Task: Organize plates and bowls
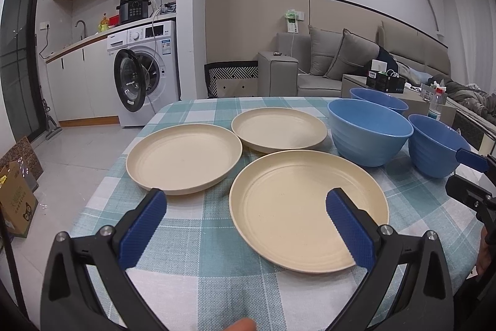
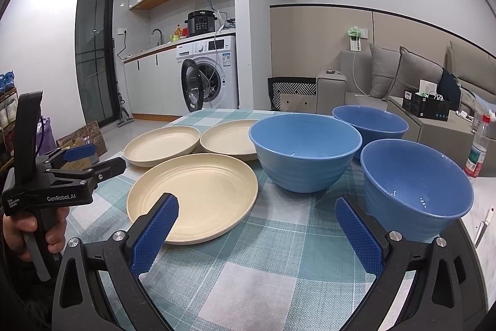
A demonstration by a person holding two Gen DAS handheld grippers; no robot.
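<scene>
Three cream plates lie apart on the checked tablecloth (image 1: 201, 253): a near plate (image 1: 294, 207) (image 2: 198, 191), a left plate (image 1: 184, 157) (image 2: 162, 145) and a far plate (image 1: 279, 129) (image 2: 229, 138). To their right stand three blue bowls, upright and unstacked: a middle bowl (image 1: 369, 135) (image 2: 305, 151), a far bowl (image 1: 379, 101) (image 2: 370, 120) and a right bowl (image 1: 434, 145) (image 2: 415, 185). My left gripper (image 1: 246, 200) (image 2: 108, 157) is open over the near plate's left edge and holds nothing. My right gripper (image 2: 255, 203) (image 1: 452, 171) is open and empty, between the near plate and the right bowl.
A person's hand (image 2: 31, 225) holds the left gripper's handle. A plastic bottle (image 2: 479, 154) stands past the table's right side. Beyond the far table edge are a washing machine (image 1: 145, 73) with its door open and a grey sofa (image 1: 325, 64). Cardboard boxes (image 1: 15, 200) sit on the floor at left.
</scene>
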